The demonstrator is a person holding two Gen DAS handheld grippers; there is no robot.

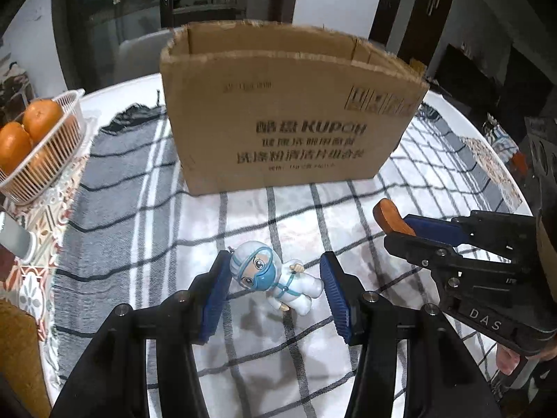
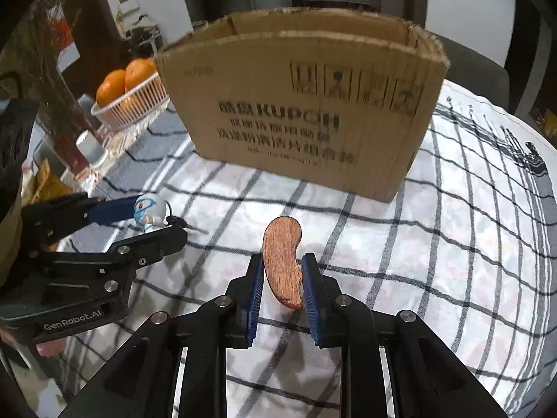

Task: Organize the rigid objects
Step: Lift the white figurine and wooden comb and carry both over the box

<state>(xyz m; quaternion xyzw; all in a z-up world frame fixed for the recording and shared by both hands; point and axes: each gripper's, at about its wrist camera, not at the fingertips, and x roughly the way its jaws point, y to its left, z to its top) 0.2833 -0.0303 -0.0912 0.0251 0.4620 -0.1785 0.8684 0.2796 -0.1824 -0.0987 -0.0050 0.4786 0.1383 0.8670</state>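
Note:
A small white and blue figurine in a protective suit and goggles (image 1: 278, 280) sits between the blue pads of my left gripper (image 1: 275, 260), which is shut on it above the checked cloth. The right wrist view shows the same figurine (image 2: 148, 210) in the left gripper (image 2: 158, 219) at the left. My right gripper (image 2: 282, 259) is shut on a brown, bean-shaped wooden piece (image 2: 282, 268) that stands upright between its pads. In the left wrist view that wooden piece (image 1: 388, 216) pokes out of the right gripper (image 1: 400, 230) at the right.
An open cardboard box (image 1: 292, 122) (image 2: 306, 115) stands upright just beyond both grippers. A white basket (image 1: 52, 146) (image 2: 132, 104) of oranges sits at the left, a white cup (image 2: 92, 146) near it. A black and white checked cloth (image 1: 278, 209) covers the round table.

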